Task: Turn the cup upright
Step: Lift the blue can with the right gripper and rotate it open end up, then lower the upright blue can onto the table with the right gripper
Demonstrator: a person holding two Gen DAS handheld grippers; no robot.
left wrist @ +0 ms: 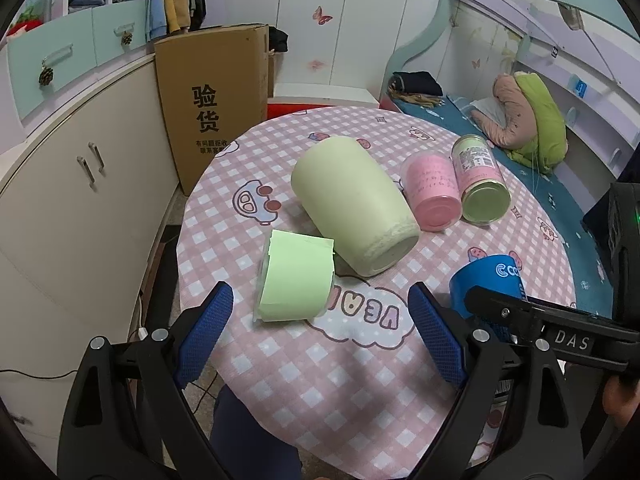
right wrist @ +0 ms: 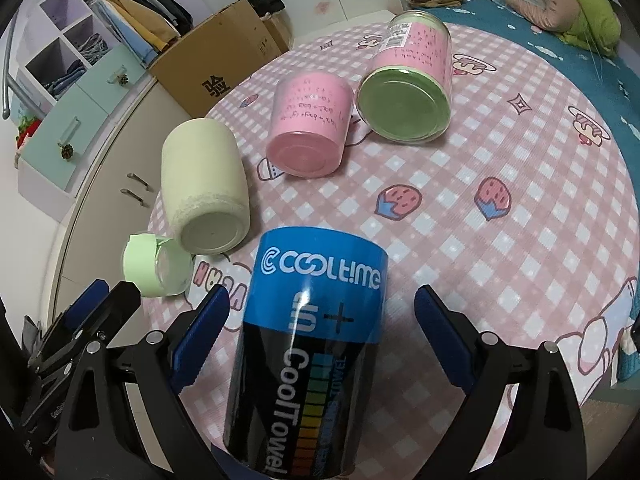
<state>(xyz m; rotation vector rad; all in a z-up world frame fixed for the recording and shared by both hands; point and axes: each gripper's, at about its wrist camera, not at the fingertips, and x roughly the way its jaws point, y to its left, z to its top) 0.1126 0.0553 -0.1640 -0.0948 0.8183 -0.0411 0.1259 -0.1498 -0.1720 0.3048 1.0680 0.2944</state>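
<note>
My right tongs (right wrist: 320,336) are wide open, and the blue CoolTowel can (right wrist: 308,352) lies on its side right between the two blue pads (right wrist: 200,340), not touched by either one yet. I think this is the cup to stand up now. My left tongs (left wrist: 320,336) are wide open too and hold nothing; they hang over the pink checked tablecloth (left wrist: 360,380), near the small light green cup (left wrist: 294,276). That one lies on its side, touching the big pale green cup (left wrist: 352,204). The pink cup (right wrist: 308,128) and the jar with the green bottom (right wrist: 404,92) lie on their sides farther back. To do this well, I should close my right tongs slowly on the middle of the blue can, so it does not roll away. The can looks shiny and may slip, so I need a firm squeeze before I lift and turn it.
</note>
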